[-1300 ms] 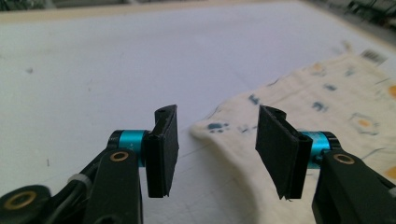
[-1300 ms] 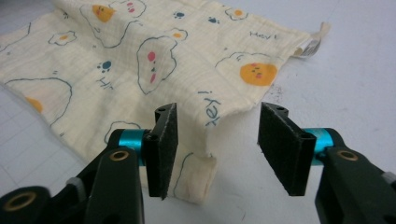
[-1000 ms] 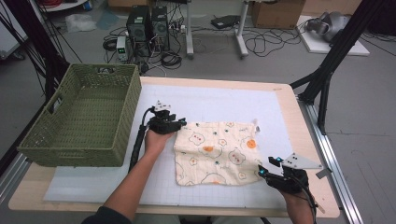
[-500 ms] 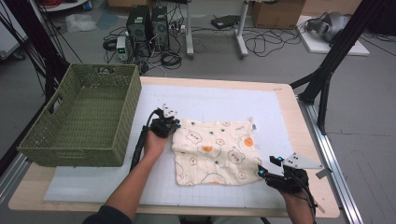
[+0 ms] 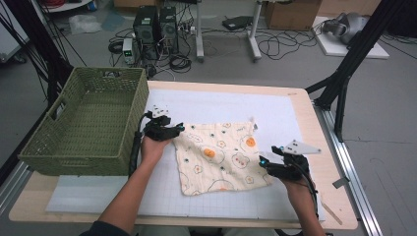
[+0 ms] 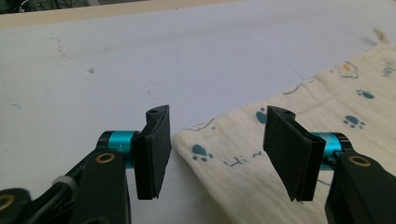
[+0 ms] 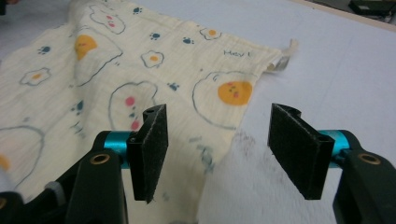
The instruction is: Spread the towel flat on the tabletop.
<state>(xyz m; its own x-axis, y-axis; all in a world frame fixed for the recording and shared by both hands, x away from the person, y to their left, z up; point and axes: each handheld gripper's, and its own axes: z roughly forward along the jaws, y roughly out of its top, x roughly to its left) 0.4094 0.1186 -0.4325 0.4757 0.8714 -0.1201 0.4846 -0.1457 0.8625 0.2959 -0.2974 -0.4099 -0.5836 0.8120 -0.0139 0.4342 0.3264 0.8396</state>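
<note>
Two claws are sitting open at my cloth [image 5: 219, 157].
Left claw [image 6: 217, 140] has just been opening, right claw [image 7: 217, 149] too, holding nothing; soft, light cloth, so I am grabbing corners.

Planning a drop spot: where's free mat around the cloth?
Free: the white mat beyond the cloth, the strip right of it toward the table edge, and the near-left corner below the basket. Crowded: cloth's left corner by the left gripper and basket.

black grippers [image 6: 215, 154] with teal collars, brass screws, square black jaws.
</note>
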